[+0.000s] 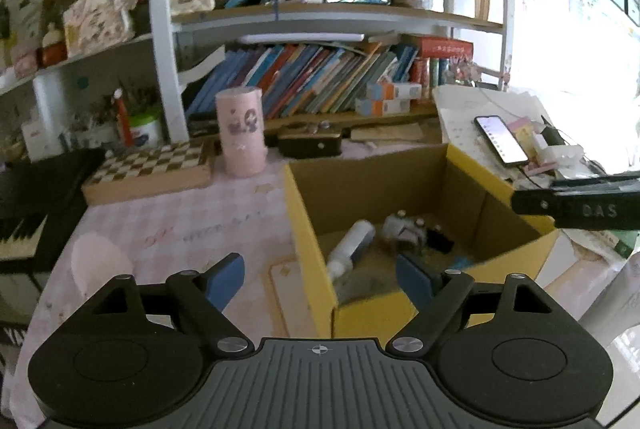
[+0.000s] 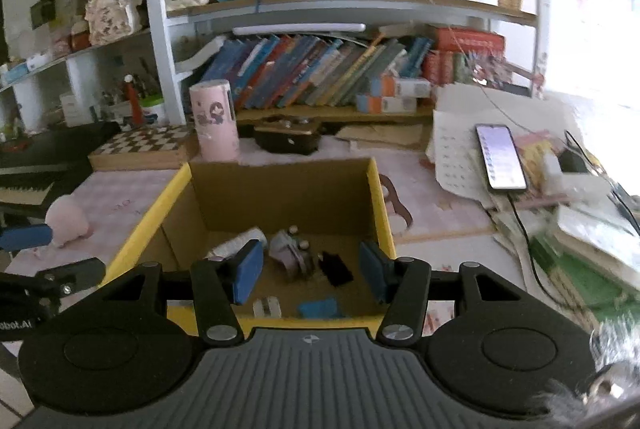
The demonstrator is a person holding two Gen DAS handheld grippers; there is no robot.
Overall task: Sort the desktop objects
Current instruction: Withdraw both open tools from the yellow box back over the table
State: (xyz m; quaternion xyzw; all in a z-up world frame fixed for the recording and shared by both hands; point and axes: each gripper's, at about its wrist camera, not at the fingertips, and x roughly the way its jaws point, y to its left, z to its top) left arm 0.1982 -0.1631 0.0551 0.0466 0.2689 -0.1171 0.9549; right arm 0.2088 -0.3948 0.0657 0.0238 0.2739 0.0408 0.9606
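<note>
Both your hands are free above the yellow-edged cardboard box (image 2: 382,197) on the pink checked worktop (image 1: 180,221). The left gripper (image 1: 320,279) has its fingers spread wide with nothing between them; the right gripper (image 2: 312,275) stands part-open, also empty. The box already holds a white bottle (image 1: 350,247), a small grey toy (image 2: 290,253) and a black piece (image 2: 336,267). You seem to be between drops. Next, reach for the soft pink plush (image 2: 68,219) left of the box.
</note>
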